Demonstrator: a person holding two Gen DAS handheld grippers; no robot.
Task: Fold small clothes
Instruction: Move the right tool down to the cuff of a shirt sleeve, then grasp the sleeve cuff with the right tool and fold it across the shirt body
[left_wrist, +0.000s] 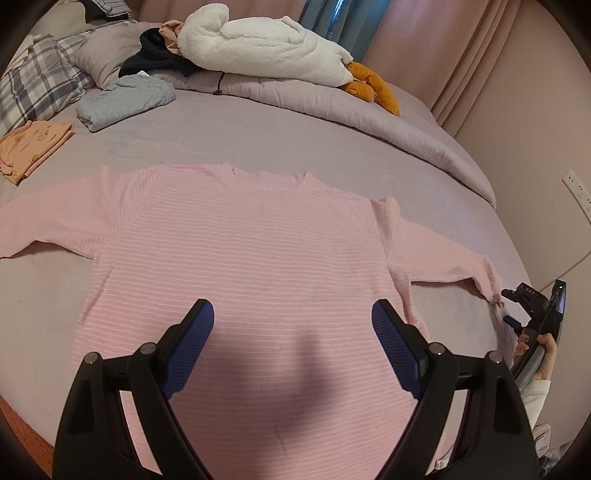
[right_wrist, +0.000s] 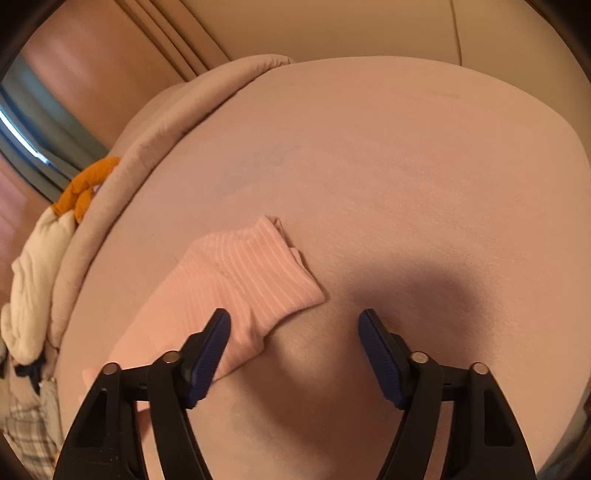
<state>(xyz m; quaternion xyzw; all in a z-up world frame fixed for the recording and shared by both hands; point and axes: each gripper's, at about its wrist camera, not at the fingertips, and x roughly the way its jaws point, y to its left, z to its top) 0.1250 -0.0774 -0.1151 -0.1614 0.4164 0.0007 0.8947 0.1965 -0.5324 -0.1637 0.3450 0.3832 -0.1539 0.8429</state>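
Left gripper (left_wrist: 291, 325) angled down over pink shirt (left_wrist: 236, 236), jaws wide, right gripper (right_wrist: 293, 332) spread beside sleeve cuff (right_wrist: 255, 266), holding nothing

A home bedroom: a wide bed under a mauve sheet (left_wrist: 258, 140), a grey-checked pillow (left_wrist: 33, 88) far left, a white plush goose (left_wrist: 266, 48), pink curtains (left_wrist: 443, 55) behind.

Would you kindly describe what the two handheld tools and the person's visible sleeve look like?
Each tool, left and right, has a black plastic frame with silver pivot pins and two fingers faced with ribbed blue pads. The hand on the right tool's grey handle wears a white sleeve.
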